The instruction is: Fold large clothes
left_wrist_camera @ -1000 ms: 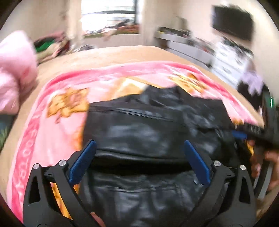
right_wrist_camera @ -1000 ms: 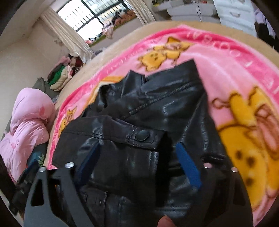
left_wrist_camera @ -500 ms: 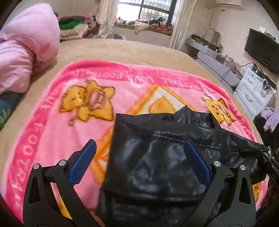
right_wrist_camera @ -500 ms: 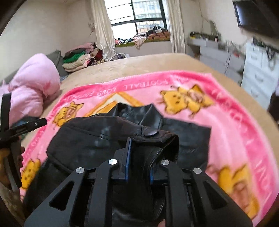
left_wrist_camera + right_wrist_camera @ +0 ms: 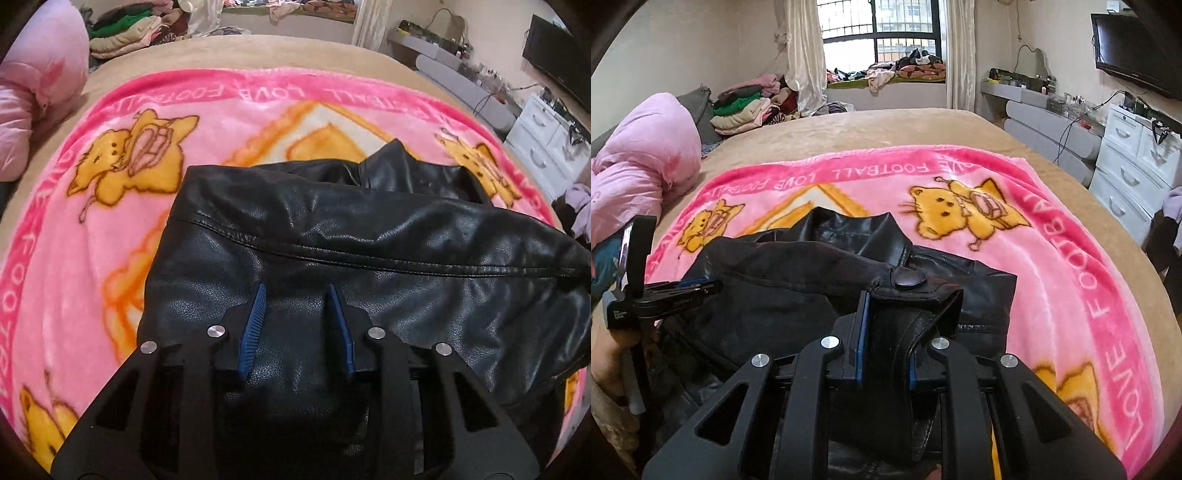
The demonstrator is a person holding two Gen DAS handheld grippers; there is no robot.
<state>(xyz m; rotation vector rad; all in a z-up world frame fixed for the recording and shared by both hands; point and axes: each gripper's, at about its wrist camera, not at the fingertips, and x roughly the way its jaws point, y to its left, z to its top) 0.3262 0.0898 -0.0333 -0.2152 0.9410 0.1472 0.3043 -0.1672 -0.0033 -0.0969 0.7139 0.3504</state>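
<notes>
- Since half a second ago the left gripper [image 5: 297, 291] has drawn its blue pads from wide apart to a narrow gap, pinching a bunch of the black leather jacket [image 5: 369, 266] between them — the right gripper [image 5: 886, 299] stays clamped on the snap-button hem.
- Black leather jacket [image 5: 798, 273] lies folded over itself across the lower centre of both views, on the pink cartoon-cat blanket [image 5: 1052, 236] spread over the tan bed [image 5: 886, 125].
- Its collar [image 5: 397, 162] pokes up beyond the stitched fold, toward the upper middle of the left wrist view.
- In the right wrist view the left gripper [image 5: 683, 286] shows at the left edge, gripping the jacket's far side.
- Pink duvet [image 5: 639, 162] sits bundled at upper left; white drawers [image 5: 1134, 162] stand at the right.
</notes>
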